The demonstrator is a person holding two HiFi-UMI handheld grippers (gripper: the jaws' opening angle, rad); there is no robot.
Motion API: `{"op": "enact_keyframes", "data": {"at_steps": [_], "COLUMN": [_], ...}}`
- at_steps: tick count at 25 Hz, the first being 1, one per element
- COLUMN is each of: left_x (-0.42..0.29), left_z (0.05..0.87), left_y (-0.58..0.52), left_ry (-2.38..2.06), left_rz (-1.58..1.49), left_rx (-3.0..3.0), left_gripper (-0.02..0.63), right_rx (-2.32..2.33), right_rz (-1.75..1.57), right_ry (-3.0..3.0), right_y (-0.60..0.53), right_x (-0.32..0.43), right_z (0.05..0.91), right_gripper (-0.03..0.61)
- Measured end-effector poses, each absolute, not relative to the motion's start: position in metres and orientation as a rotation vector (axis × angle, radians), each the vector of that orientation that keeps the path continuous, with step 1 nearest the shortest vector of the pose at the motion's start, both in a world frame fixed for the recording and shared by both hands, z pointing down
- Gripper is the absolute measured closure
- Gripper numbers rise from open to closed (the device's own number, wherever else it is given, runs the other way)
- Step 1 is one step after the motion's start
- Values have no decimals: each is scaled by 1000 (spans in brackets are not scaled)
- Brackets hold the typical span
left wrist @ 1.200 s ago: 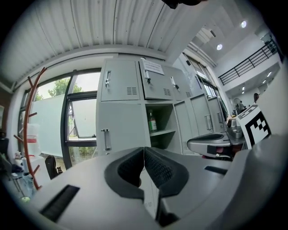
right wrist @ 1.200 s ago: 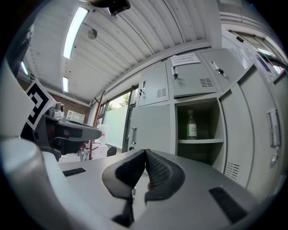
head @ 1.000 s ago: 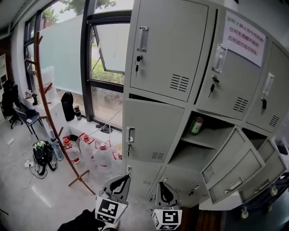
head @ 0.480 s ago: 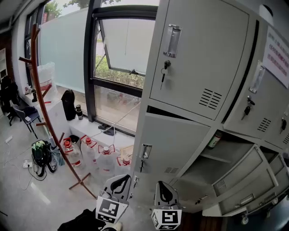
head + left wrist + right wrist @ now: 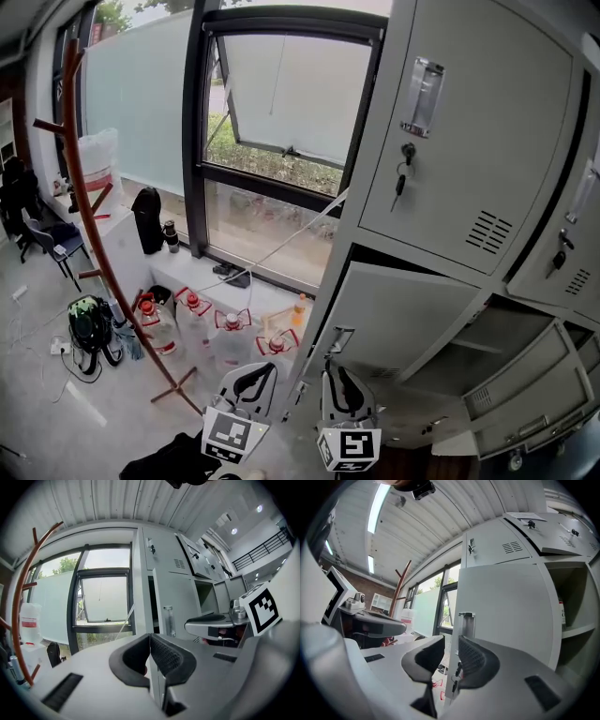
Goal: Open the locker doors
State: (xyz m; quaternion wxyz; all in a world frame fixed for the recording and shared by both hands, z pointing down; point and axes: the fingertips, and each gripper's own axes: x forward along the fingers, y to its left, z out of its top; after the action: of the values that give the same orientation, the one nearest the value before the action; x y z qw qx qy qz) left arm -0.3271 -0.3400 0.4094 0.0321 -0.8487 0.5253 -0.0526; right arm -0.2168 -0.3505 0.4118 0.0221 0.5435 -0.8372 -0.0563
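Shows the left gripper (image 5: pixel 150 645) pressed together on nothing, pointing level at the left edge of the lockers (image 5: pixel 164 559), with the window (image 5: pixel 101 597) to its left and a coat stand (image 5: pixel 21 597) farther left. Shows the right gripper (image 5: pixel 451 645) with jaws just opened, spread and pinching nothing, facing the ajar locker door (image 5: pixel 511 616), with its handle (image 5: pixel 466 623) just ahead in line with the gap and water jugs (image 5: pixel 230 333) on the floor beyond, leftward.

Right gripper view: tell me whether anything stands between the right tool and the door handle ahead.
Nothing visible does. The handle sits straight ahead of the right tool, with only a clear gap between them. The tool's jaws have just been opening, and nothing is between them.
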Motion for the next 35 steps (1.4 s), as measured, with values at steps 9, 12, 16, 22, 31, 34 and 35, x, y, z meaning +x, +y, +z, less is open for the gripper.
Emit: {"op": "enact_keyframes", "data": {"at_steps": [9, 12, 16, 22, 31, 34, 35], "left_x": [-360, -364, -369, -376, -375, -375, -374], "left_z": [416, 421, 428, 435, 436, 436, 436], "left_y": [-374, -382, -391, -396, -390, -386, -385], "left_ry": [1634, 1641, 1644, 1662, 1650, 1643, 1641], "left_rz": [-154, -150, -156, -164, -152, -149, -149], "left_rx": [-2636, -2646, -2654, -2661, -2676, -2681, -2683], "left_gripper": [589, 589, 589, 589, 589, 589, 589], "right_rx": [1701, 1704, 1709, 1773, 1798, 1792, 1790], "right_rz": [-148, -164, -188, -213, -209, -204, -203], "right_ry": [-2522, -2495, -2461, -2400, -2371, -2371, -2374], "right_y": [-402, -414, -423, -428, -425, -421, -419], "right_x": [-238, -241, -247, -243, -241, -240, -240], "right_z": [417, 420, 426, 427, 427, 427, 427], "right_gripper": [348, 348, 347, 415, 446, 446, 446]}}
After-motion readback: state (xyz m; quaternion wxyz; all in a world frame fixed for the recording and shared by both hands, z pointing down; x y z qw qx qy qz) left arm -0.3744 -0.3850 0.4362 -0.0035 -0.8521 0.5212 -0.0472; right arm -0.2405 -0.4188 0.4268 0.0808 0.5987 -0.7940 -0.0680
